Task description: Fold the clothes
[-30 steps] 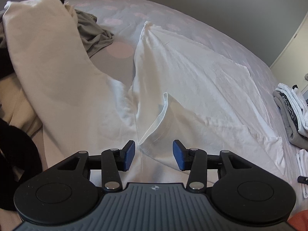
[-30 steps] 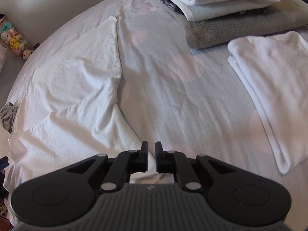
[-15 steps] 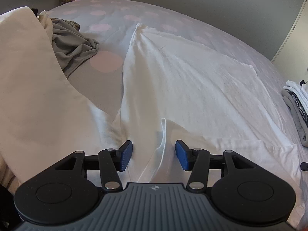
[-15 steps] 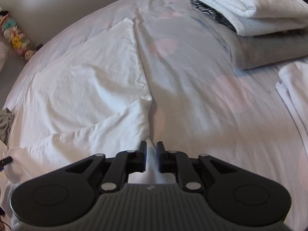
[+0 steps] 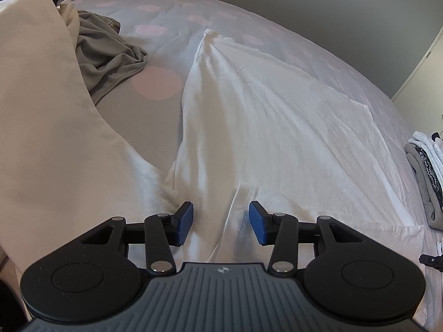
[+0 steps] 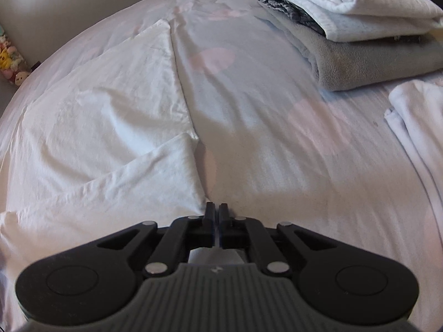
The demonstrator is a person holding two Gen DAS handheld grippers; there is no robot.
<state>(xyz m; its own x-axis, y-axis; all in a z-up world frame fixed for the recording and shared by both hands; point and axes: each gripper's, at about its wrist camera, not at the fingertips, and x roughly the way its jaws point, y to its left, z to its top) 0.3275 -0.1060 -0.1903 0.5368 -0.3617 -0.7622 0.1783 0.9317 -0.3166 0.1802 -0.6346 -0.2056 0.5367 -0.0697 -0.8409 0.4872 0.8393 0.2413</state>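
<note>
Lying spread on the bed (image 5: 171, 16), the white garment (image 5: 271, 127) runs lengthwise away from the left gripper (image 5: 220, 222) to a narrow peak at the far end. The blue pads (image 5: 184, 222) stand well apart, having just closed a little, with a raised fold of the cloth between them, unpressed. A grey garment (image 5: 110, 61) lies crumpled to the left.

Seen from the right, the right gripper (image 6: 216, 212) is pinched almost closed on the white garment's near edge; its long side slants up and left. Folded clothes (image 6: 354, 27) are stacked at far right.

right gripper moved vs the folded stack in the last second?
Yes. The right gripper has shifted left: the folded clothes stack now sits further right in its view.
</note>
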